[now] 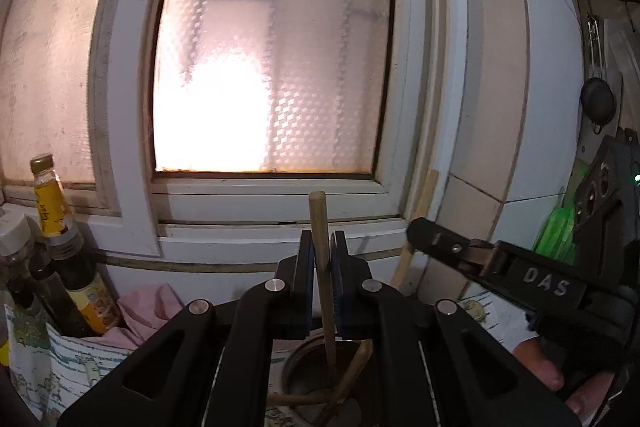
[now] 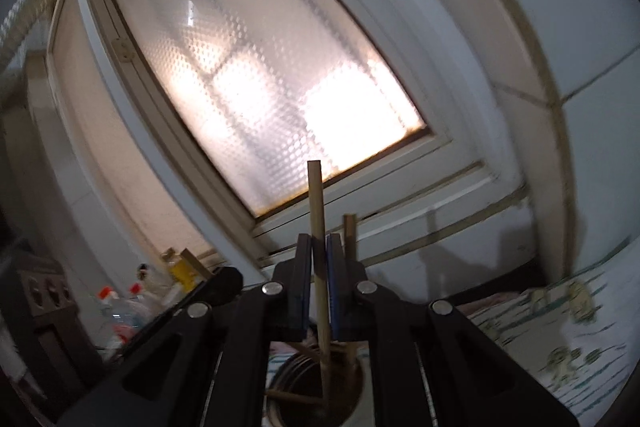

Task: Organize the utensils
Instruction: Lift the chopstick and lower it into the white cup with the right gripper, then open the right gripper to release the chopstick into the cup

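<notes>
In the left wrist view my left gripper (image 1: 320, 239) is shut on a brown wooden stick (image 1: 318, 215) that stands nearly upright. Its lower end reaches into a round metal holder (image 1: 292, 367), where other wooden utensils lean. In the right wrist view my right gripper (image 2: 319, 241) is shut on a thin pale wooden stick (image 2: 315, 195), also upright over the same holder (image 2: 276, 383). Another wooden stick (image 2: 350, 235) stands just to its right. The right gripper (image 1: 420, 231) comes in from the right with its pale stick (image 1: 426, 191). The left gripper (image 2: 226, 277) shows at the left.
A frosted window (image 1: 272, 67) and tiled wall (image 1: 500, 87) stand close behind. Sauce bottles (image 1: 52, 211) crowd the left beside a pink cloth (image 1: 148, 311). A patterned cloth (image 2: 560, 339) covers the counter. A ladle (image 1: 598, 103) hangs at the right. A hand's fingers (image 1: 536, 367) show.
</notes>
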